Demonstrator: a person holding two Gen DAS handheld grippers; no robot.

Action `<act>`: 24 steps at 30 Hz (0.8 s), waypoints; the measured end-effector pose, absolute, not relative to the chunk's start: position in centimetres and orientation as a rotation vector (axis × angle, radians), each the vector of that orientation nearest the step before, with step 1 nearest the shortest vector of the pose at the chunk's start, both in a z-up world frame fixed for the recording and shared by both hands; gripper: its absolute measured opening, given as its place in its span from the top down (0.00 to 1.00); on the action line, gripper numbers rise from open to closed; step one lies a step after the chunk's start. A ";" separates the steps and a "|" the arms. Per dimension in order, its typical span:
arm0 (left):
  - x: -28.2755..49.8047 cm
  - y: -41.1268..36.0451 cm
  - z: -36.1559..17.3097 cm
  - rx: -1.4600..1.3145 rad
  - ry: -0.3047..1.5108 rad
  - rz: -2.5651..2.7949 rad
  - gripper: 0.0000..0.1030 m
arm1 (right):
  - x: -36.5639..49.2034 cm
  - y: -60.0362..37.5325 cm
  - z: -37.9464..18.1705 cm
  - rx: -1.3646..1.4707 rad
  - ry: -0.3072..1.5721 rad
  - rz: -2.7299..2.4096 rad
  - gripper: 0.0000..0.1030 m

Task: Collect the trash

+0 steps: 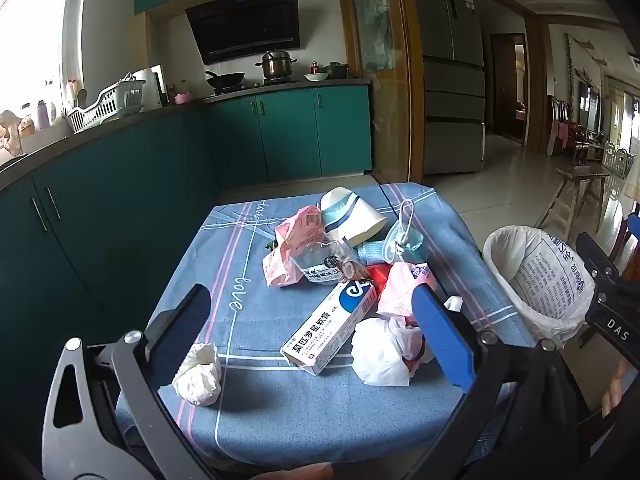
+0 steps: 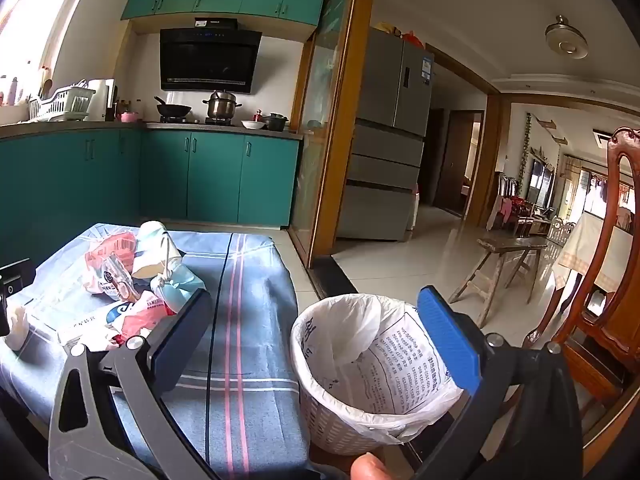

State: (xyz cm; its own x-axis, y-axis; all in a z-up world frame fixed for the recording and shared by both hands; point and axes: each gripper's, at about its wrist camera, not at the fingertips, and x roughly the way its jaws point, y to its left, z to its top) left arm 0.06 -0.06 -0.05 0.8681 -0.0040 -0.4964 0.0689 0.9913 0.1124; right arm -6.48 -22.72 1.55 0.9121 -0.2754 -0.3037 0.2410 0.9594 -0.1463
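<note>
Left wrist view, contents by size. Table (image 1: 248,392): covered with a blue cloth striped in pink and white, the word "love" stitched along one stripe. Waste basket (image 1: 536,280): white woven body lined with a printed white plastic bag, standing just off the table's right edge; mouth open, only the liner showing inside in the right wrist view (image 2: 360,364). Left gripper (image 1: 312,320): fingers spread wide apart, nothing between them, poised over the near half of the table with the trash pile ahead. Right gripper (image 2: 316,336): fingers likewise wide apart and empty, one over the cloth edge, the blue-padded one against the basket's far rim in the picture.

Trash, all lying on the cloth:
- Paper cup (image 1: 352,216), white with teal bands, on its side at the far end of the pile.
- Medicine box (image 1: 332,324), long, white and blue with Chinese print, lying diagonally at centre.
- Pink wrapper (image 1: 296,248), crumpled, left of the cup.
- Second pink wrapper (image 1: 404,288), beside the box's far end.
- White crumpled bag (image 1: 384,352), touching the box's near right side.
- Face mask (image 1: 404,240), pale blue, bunched, ear loop raised.
- Clear printed packet (image 1: 324,264), between the wrappers.
- Tissue wad (image 1: 198,376), apart from the pile, near the left finger.
</note>
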 end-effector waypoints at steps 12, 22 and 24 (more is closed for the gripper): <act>-0.4 -0.7 0.0 0.129 0.519 -0.040 0.03 | -6.5 -22.3 0.9 -0.117 0.341 -0.259 0.03; -0.7 -0.2 0.1 0.125 0.519 -0.054 0.03 | -6.7 -22.9 1.9 -0.091 0.340 -0.267 0.03; -0.6 -0.1 0.1 0.125 0.520 -0.054 0.03 | -6.7 -22.9 2.0 -0.092 0.342 -0.266 0.03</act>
